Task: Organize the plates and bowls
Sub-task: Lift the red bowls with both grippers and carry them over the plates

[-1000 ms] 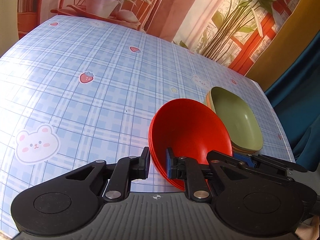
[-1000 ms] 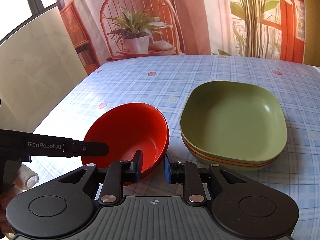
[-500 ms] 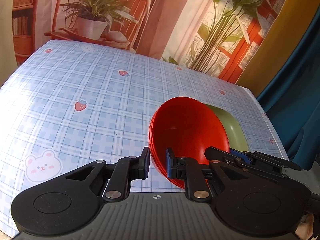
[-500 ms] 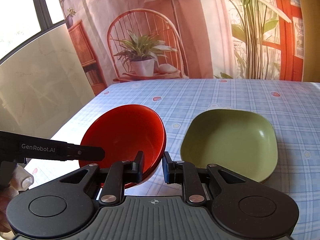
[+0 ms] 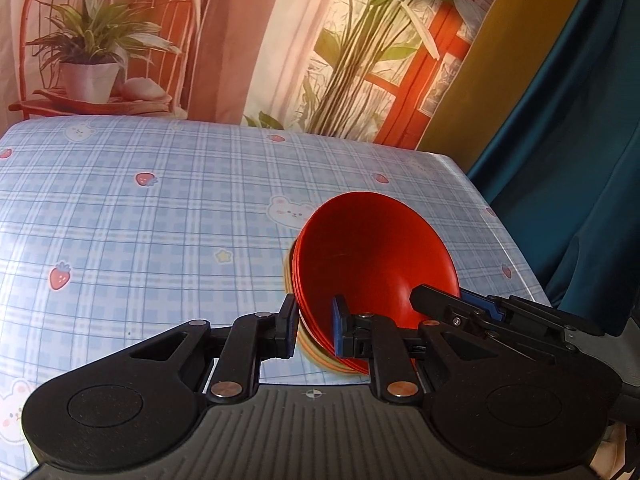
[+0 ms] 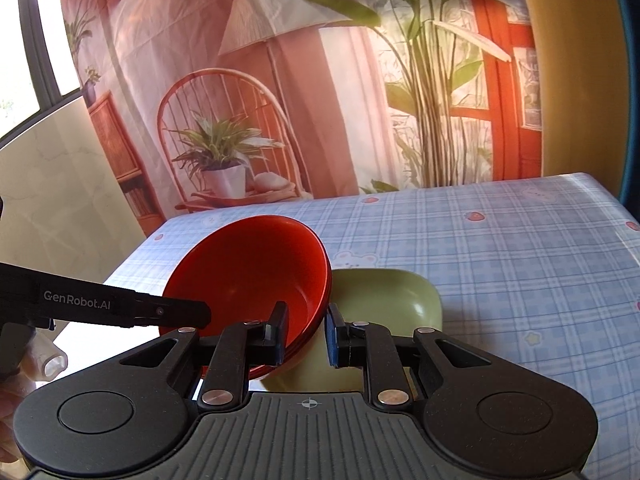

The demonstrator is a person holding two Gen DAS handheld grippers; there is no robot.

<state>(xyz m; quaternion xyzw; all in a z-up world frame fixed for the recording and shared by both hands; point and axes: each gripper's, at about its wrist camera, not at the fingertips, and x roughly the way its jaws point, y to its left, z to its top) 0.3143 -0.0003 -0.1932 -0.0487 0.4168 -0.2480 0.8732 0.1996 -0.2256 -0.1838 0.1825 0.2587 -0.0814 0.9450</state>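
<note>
Red bowls (image 5: 372, 264) stacked and tilted, rim pinched between left gripper (image 5: 314, 326) fingers, opposite rim pinched by right gripper (image 6: 306, 334) fingers, green plate (image 6: 388, 300) beneath on desk (image 6: 520, 248)

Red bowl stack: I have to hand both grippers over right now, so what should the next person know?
Left gripper: shut on one rim of the red bowl stack.
Right gripper: shut on the opposite rim.
Position: the stack is tilted over the green plate, which lies on the table. I cannot tell whether they touch.
Done: bowls nested and gripped from both sides.
Left: level the stack, set it down, probably on the plate, then open both grippers.
</note>
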